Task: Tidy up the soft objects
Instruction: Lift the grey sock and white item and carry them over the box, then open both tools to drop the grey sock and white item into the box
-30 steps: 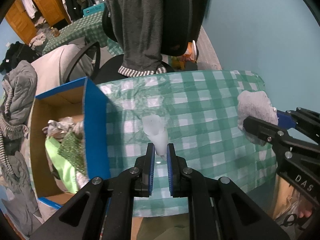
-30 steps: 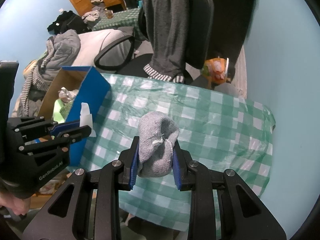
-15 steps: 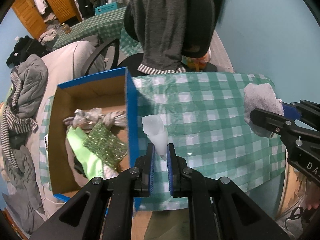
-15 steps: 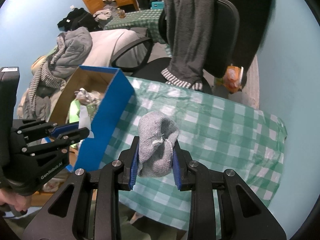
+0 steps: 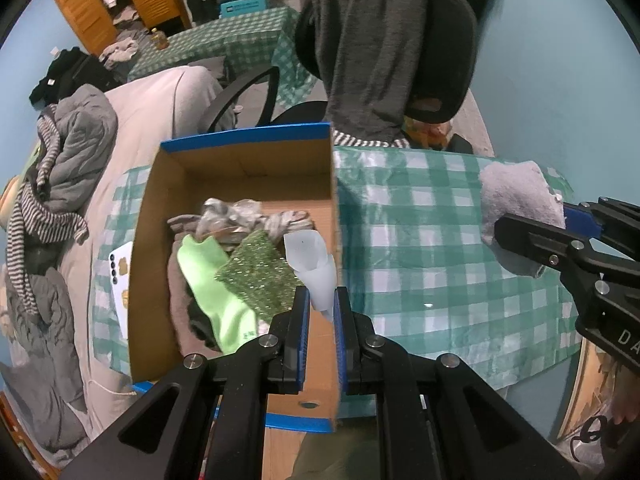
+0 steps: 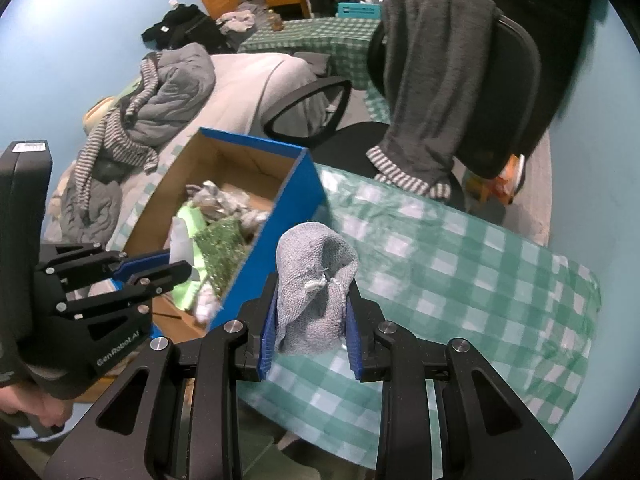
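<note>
Left wrist view: my left tongs [image 5: 322, 304] pinch a white soft piece [image 5: 314, 264] directly above the open cardboard box [image 5: 240, 168].

Right wrist view: my right tongs [image 6: 312, 320] clamp a grey knitted cloth [image 6: 314, 280] over the checked counter [image 6: 460, 272], the box just left.

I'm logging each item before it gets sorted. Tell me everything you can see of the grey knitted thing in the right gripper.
The grey knitted piece looks like a soft, bunched-up sock or cloth of coarse weave, with a small pale knot of thread on its front. It stands upright, clamped between the blue pads of the right gripper, held above the green checked tablecloth beside the blue-edged box.
</note>
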{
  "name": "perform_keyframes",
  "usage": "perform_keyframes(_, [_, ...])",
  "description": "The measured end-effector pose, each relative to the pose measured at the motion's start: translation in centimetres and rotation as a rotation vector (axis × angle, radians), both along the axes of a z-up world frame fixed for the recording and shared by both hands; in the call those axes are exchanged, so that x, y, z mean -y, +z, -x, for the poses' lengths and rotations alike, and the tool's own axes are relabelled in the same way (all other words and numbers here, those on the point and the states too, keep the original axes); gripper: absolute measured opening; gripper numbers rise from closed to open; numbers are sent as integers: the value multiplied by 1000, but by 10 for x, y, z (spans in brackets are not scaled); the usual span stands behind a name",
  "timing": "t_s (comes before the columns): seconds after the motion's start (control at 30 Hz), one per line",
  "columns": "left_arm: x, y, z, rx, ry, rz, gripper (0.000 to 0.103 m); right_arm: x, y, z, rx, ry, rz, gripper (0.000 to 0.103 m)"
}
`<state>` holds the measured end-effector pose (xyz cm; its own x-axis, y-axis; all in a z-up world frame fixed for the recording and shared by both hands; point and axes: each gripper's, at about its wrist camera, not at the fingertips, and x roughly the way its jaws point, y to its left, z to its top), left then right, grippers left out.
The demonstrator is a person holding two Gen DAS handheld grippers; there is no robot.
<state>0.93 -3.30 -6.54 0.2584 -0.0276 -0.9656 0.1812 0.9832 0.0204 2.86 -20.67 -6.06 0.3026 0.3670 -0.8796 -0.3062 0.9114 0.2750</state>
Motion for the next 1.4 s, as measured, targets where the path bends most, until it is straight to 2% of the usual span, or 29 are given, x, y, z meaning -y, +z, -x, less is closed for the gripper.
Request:
perform_keyframes(0.47, [-61,-14,-8,-27,81,-10,11,-64,-10,-22,-21,81,-21,28])
perform_keyframes(1.0, [-115,-44,-20,-81,122,8,12,-127,-40,-40,-88,125,-11,28])
perform_keyframes(1.17, [-124,-47,-23,-84,124,11,13,-138,-47,-42,-106,125,-4,29])
perform_keyframes(1.3, [-130,-46,-25,-85,127,12,15,-144,-49,-44,-121,125,1,34])
perform_keyframes(1.4, [-134,-45,-27,-84,135,8,21,-147,-49,-46,-120,127,13,36])
